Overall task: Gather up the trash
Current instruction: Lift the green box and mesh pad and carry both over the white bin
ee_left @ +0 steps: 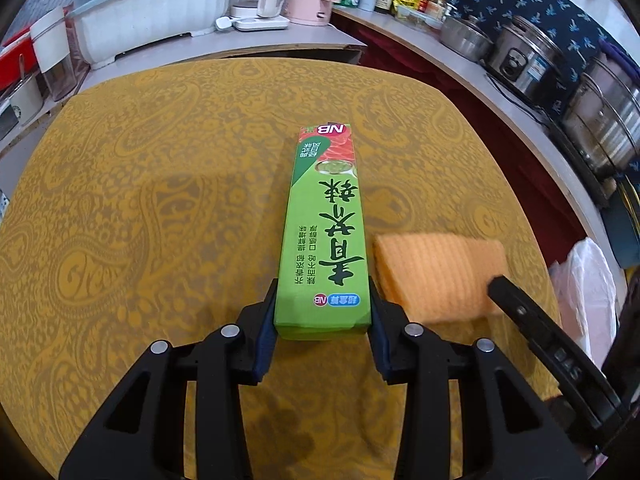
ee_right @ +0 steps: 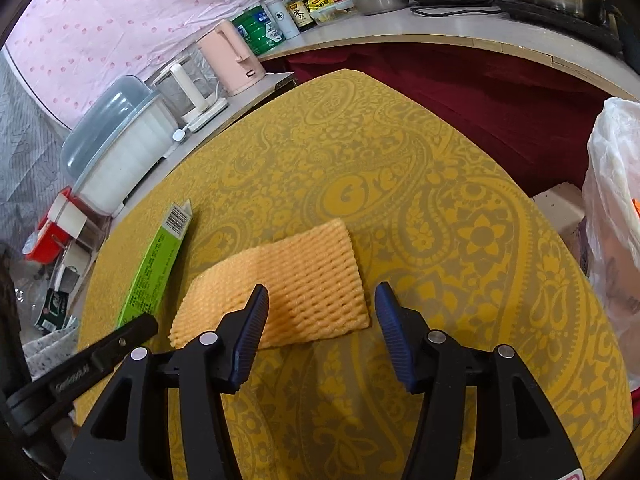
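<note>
1. Left gripper (ee_left: pixel 323 312): lower centre of the left wrist view, pads pressed on the near end of a green carton (ee_left: pixel 324 228), which runs up the frame over the yellow patterned tablecloth (ee_left: pixel 160 184). Whether the carton's far end rests on the cloth is hard to tell.
2. Right gripper (ee_right: pixel 322 328): lower centre of the right wrist view, jaws apart and holding nothing, poised over the near edge of an orange foam net (ee_right: pixel 288 276); its left pad overlaps the net in the picture, contact uncertain.
3. Foam net: flat on the cloth, just right of the carton.
4. White plastic bag (ee_right: pixel 612 216): right edge, partly cut off, contents indistinct.
5. Counter items, upper frame: pink kettle (ee_right: pixel 232 60), bottles and pots, distorted.
</note>
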